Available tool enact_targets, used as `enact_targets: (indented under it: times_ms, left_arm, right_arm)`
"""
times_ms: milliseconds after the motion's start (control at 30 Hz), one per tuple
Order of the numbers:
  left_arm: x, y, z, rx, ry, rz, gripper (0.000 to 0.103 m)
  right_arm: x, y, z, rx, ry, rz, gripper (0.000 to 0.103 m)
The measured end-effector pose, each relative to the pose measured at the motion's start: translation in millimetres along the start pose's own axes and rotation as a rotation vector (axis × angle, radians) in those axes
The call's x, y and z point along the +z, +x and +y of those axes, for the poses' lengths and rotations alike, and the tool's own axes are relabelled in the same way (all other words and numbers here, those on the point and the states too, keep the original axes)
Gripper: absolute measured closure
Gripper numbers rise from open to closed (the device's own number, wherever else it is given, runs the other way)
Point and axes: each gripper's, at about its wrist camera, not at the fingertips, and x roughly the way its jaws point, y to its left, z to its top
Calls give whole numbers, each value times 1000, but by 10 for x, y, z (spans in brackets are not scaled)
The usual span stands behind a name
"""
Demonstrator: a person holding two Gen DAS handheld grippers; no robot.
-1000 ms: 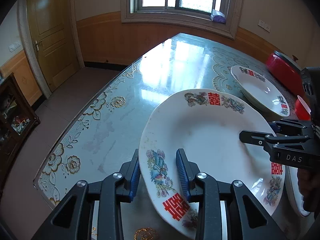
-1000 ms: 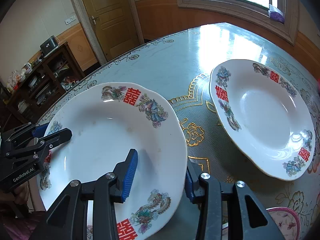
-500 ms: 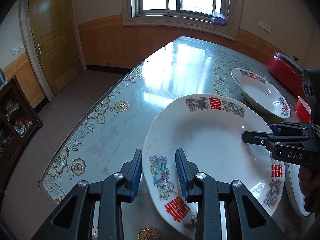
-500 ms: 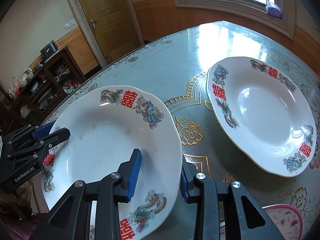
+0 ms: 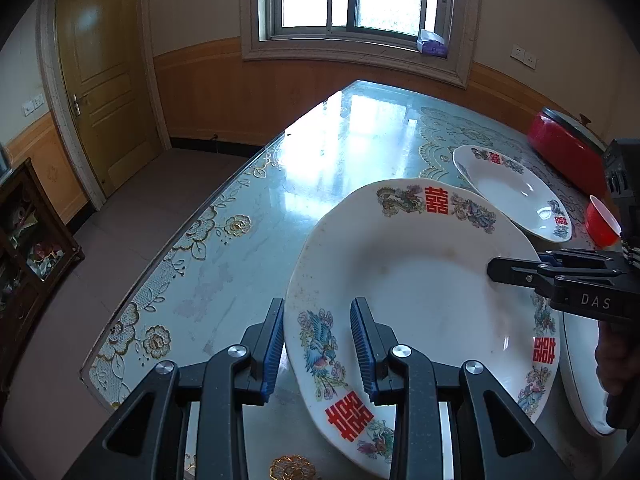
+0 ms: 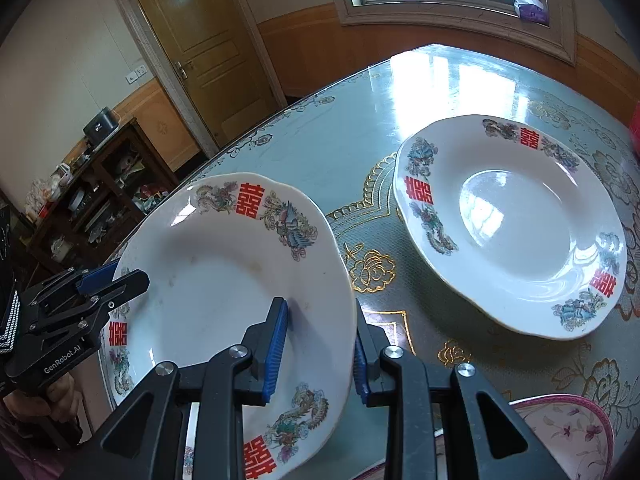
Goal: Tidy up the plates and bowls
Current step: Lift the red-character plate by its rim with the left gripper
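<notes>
Two claws clasp one plate; only the right view shows a pink-rimmed dish.

Three white plates, one pink-rimmed plate, one red cup

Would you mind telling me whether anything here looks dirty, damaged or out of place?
The held plate shows faint brownish smears across its well and along its left rim, unlike the glossy plate on the table. Both grippers straddle its rim on opposite sides. No chips, cracks or spills are visible.
</notes>
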Motion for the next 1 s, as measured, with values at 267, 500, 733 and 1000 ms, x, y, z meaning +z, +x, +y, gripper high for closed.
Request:
enact_targets:
  times_ms: [267,500,733,1000]
  left_arm:
    - [45,-54,-61,-8,18,-16,70]
    - [87,-52,-137,-19,37,-18,70]
    - [111,70,-165,-30,46,-15,71]
    - [92,232,-86,-42,36,14,74]
  right_arm:
    - [-16,-124,-72,-4,35,-23,74]
    - [-37,-234,-106,-16,63,-41,75]
    - [-68,-199,-162,-31,80,-23,75]
    - [3,-16,-116,-67,44,37,73]
